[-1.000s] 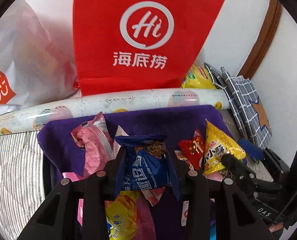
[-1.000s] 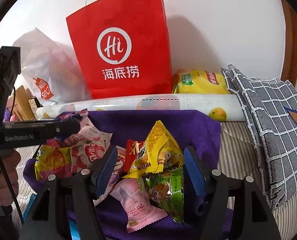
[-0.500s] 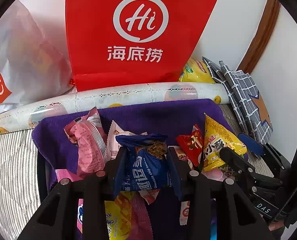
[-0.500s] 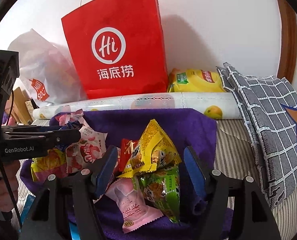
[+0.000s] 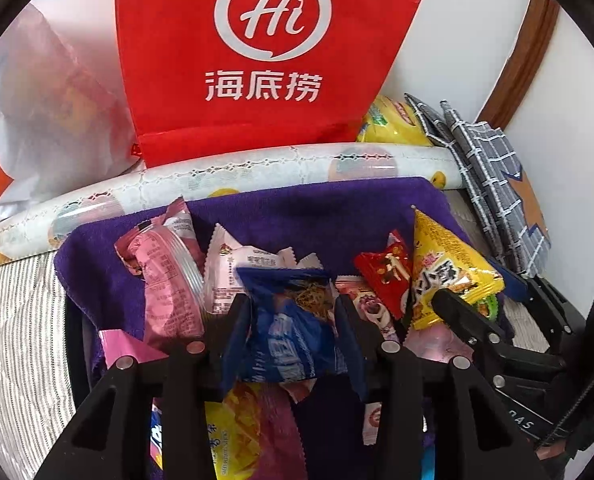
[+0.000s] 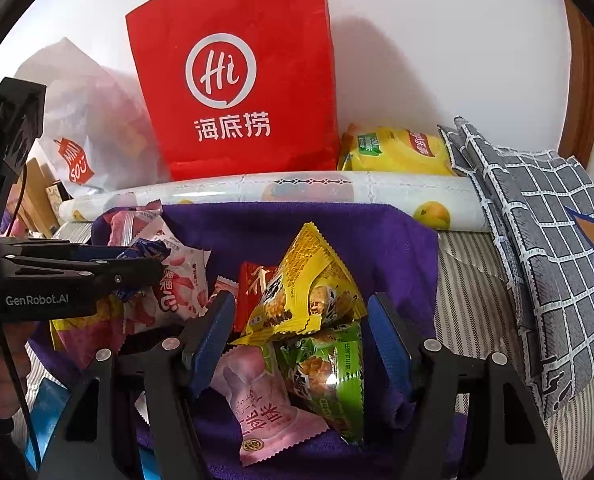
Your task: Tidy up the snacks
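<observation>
Left gripper [image 5: 293,312]: the jaws are opening, with a blue snack packet [image 5: 293,332] between them. The packet sits crumpled in the gap and blurred, and both pads appear still to touch its sides; whether it hangs from them or already rests on the pile beneath cannot be told. My reading is that it is being let go over the purple cloth [image 5: 297,216], where the snacks are gathered.

Right gripper [image 6: 301,332]: the jaws stand fairly wide apart, around a yellow triangular packet [image 6: 309,280] and a green packet [image 6: 329,368] below it. A gap shows beside each blue pad, so nothing is gripped. It appears held there in readiness for a pick, tilted down over the heap.

Task items: the snacks lie in a loose heap on the purple cloth. In the left wrist view, a pink round packet [image 5: 165,272] leans at the left, a white-and-pink packet [image 5: 237,268] sits behind the blue one, and a red packet [image 5: 385,272] lies touching the yellow one. A pink sachet [image 6: 265,408] lies nearest the right wrist camera.

Surroundings: a rolled printed sheet [image 6: 297,190] lies along the cloth's far edge. Behind it stands a red paper bag [image 6: 237,76], with a white plastic bag [image 6: 77,120] to its left, a yellow chip bag [image 6: 397,150] to its right, and a grey checked fabric [image 6: 537,240] at the far right.

Obstructions: the packets overlap closely, so a grip on the yellow one would likely catch the green one. The two grippers work near each other over the same heap.
</observation>
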Tool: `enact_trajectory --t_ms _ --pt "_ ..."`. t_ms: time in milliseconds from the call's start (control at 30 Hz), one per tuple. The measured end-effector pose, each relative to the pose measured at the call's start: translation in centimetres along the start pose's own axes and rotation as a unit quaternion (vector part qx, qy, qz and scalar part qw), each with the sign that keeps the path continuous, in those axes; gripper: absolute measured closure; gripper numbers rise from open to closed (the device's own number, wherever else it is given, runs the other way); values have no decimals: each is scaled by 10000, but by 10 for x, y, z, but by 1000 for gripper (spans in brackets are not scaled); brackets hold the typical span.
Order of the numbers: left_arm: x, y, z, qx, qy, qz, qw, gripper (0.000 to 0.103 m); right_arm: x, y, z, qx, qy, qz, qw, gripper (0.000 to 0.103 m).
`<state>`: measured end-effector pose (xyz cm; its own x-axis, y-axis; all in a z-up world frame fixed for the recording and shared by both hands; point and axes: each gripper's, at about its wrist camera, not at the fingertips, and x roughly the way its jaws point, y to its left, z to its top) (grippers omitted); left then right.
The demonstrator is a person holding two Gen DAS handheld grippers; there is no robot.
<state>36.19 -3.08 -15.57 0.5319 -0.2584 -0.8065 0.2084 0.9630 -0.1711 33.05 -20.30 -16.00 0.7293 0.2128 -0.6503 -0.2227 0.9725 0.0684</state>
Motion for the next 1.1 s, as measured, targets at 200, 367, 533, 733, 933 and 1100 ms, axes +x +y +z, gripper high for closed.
enact_trajectory --t_ms 200,367,533,733,933,1100 --pt "-14 -3 2 32 -274 29 9996 37 -3 -2 0 37 -71 -14 10000 35" --pt "-21 -3 5 24 -351 198 9992 30 -12 -3 2 58 -177 -5 9998 34" --pt "-35 -3 7 6 -490 343 9982 23 -36 1 10 78 -431 -43 9990 34" --pt "-70 -15 1 57 -802 526 9954 16 -78 6 21 130 -395 -400 9983 31" --pt "-120 -22 -38 -21 -1072 525 9928 13 -130 5 4 498 -229 -794 9953 26" --pt "-164 -32 -77 8 -1305 609 9896 13 -171 13 -23 720 -70 -947 9929 25"
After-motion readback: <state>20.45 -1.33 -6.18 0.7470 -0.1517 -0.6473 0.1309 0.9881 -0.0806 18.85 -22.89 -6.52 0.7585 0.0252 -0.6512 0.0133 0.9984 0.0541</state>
